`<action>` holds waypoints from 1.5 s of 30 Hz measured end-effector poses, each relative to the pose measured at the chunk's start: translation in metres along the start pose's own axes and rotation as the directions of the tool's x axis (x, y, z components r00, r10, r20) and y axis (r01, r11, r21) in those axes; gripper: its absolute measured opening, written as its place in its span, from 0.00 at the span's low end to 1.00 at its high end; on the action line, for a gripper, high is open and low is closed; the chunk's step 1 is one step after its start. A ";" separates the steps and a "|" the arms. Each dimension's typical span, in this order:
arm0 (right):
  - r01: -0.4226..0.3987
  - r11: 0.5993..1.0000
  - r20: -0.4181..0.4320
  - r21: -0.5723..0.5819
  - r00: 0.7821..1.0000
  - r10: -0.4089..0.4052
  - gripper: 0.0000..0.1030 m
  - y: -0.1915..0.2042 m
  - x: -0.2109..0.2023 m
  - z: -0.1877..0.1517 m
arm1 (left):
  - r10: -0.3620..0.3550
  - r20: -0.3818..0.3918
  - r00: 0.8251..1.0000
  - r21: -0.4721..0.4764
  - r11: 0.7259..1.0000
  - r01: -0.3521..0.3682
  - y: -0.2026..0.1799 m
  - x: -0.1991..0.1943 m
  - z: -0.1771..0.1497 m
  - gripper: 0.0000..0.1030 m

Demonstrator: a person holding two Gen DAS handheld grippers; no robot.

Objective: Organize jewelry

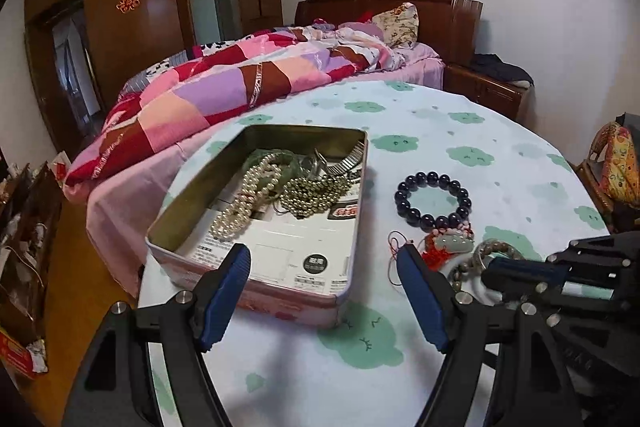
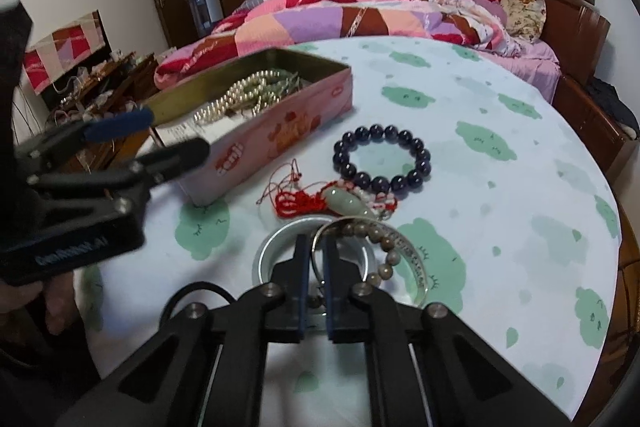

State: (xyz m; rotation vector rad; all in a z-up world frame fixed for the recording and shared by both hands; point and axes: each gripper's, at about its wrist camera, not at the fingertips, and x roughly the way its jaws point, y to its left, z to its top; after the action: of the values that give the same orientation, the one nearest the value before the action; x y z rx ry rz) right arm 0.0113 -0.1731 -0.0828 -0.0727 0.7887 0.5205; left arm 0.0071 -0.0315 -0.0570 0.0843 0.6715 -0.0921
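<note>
An open pink tin box (image 1: 256, 293) (image 2: 280, 131) holds pearl strands (image 1: 244, 203) and other beads. My left gripper (image 1: 324, 259) is open, its fingers on either side of the tin's near end. My right gripper (image 2: 316, 247) is shut on a silver bangle (image 2: 416, 263) in the pile by a pale jade bangle (image 2: 264, 251) and a brown bead bracelet (image 2: 384, 239). A dark bead bracelet (image 1: 432, 199) (image 2: 382, 159) and a jade pendant on red cord (image 1: 454, 243) (image 2: 348, 205) lie on the cloth. The right gripper also shows in the left wrist view (image 1: 504, 267).
The round table (image 2: 500, 187) has a white cloth with green cloud prints. A bed with a patchwork quilt (image 1: 224, 83) stands behind it. A wooden nightstand (image 1: 488, 87) is at the back right, and a cluttered shelf (image 2: 100, 79) at the left.
</note>
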 end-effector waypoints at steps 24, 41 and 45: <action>0.084 0.994 -0.052 0.076 0.995 -0.080 0.52 -0.044 -0.019 -0.009 | -0.076 -0.033 0.997 0.045 0.996 0.077 -0.019 0.009 -0.005 0.73; 0.018 0.998 -0.080 -0.053 0.997 -0.023 0.22 -0.028 -0.005 -0.015 | -0.113 -0.034 0.993 0.121 0.986 0.116 -0.040 0.001 -0.011 0.73; 0.055 0.997 -0.125 -0.046 0.990 -0.060 0.19 -0.036 0.003 -0.021 | -0.116 -0.029 0.993 0.139 0.983 0.119 -0.044 -0.002 -0.012 0.73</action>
State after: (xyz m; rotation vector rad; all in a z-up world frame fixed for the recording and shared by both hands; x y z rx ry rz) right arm 0.0162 -0.2084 -0.1046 -0.1684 0.8966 0.4811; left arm -0.0066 -0.0742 -0.0669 0.1819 0.6899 -0.2527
